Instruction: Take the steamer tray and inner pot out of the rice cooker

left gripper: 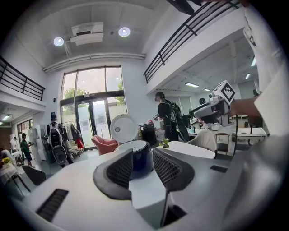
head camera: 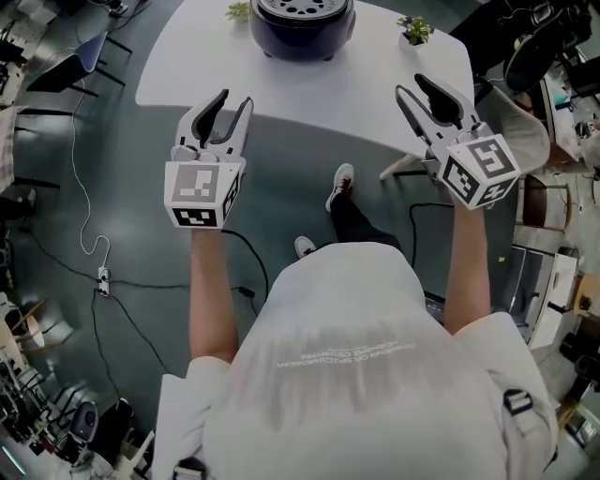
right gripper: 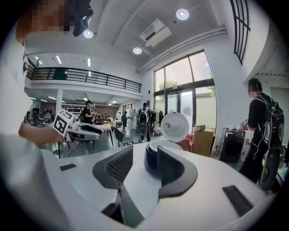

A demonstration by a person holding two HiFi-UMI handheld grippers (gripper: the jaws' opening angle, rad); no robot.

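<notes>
The dark blue rice cooker (head camera: 302, 28) stands at the far side of the white table (head camera: 281, 89), and a grey perforated steamer tray (head camera: 302, 7) shows in its top. The inner pot is hidden. My left gripper (head camera: 234, 98) hovers open over the table's near edge, well short of the cooker. My right gripper (head camera: 411, 86) is open over the table's right edge. In the left gripper view the cooker (left gripper: 140, 158) sits far off beyond the empty jaws, its round white lid (left gripper: 123, 128) raised. The right gripper view shows the cooker (right gripper: 153, 158) and lid (right gripper: 174, 127) likewise.
Small potted plants (head camera: 413, 30) (head camera: 238, 11) flank the cooker. A beige chair (head camera: 520, 136) is at the table's right. Cables (head camera: 94, 248) trail on the grey floor. A person with a backpack (left gripper: 169, 119) stands beyond the table, and a pink armchair (left gripper: 104, 144) is behind it.
</notes>
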